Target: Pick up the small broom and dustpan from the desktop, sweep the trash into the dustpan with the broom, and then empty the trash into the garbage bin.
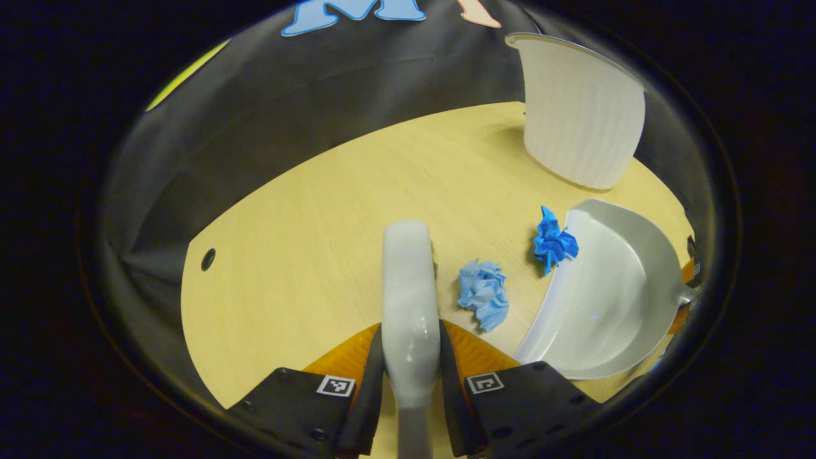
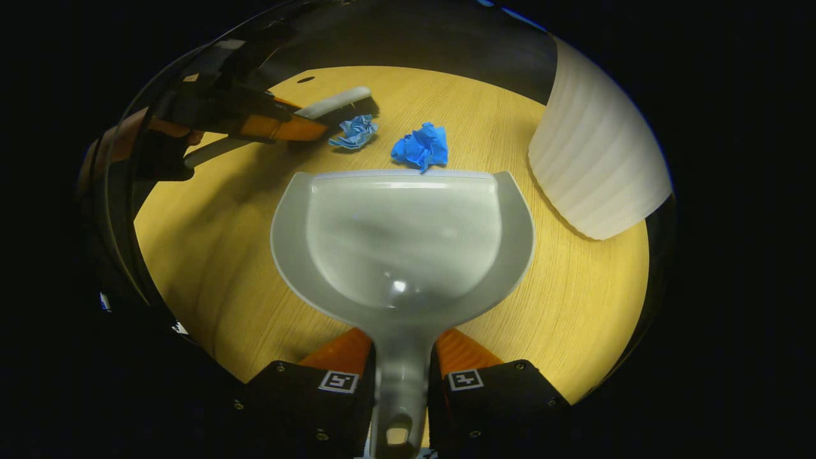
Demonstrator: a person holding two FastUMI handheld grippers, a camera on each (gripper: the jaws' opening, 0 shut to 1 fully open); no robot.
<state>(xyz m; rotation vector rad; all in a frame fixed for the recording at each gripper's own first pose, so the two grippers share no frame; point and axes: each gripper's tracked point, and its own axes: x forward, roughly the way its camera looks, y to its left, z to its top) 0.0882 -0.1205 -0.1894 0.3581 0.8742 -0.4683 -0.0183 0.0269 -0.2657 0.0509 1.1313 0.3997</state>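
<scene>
My left gripper is shut on the grey broom, whose head reaches forward over the wooden desktop. A pale blue paper wad lies just right of the broom head. A darker blue wad touches the lip of the grey dustpan. In the right gripper view my right gripper is shut on the dustpan's handle, the pan lying flat with its lip toward the dark blue wad. The pale wad sits beside the broom's bristles, held by the left gripper.
A white ribbed garbage bin stands at the desk's far right corner, close beside the dustpan; in the right gripper view the bin is to the pan's right. A small round hole is in the desktop at the left.
</scene>
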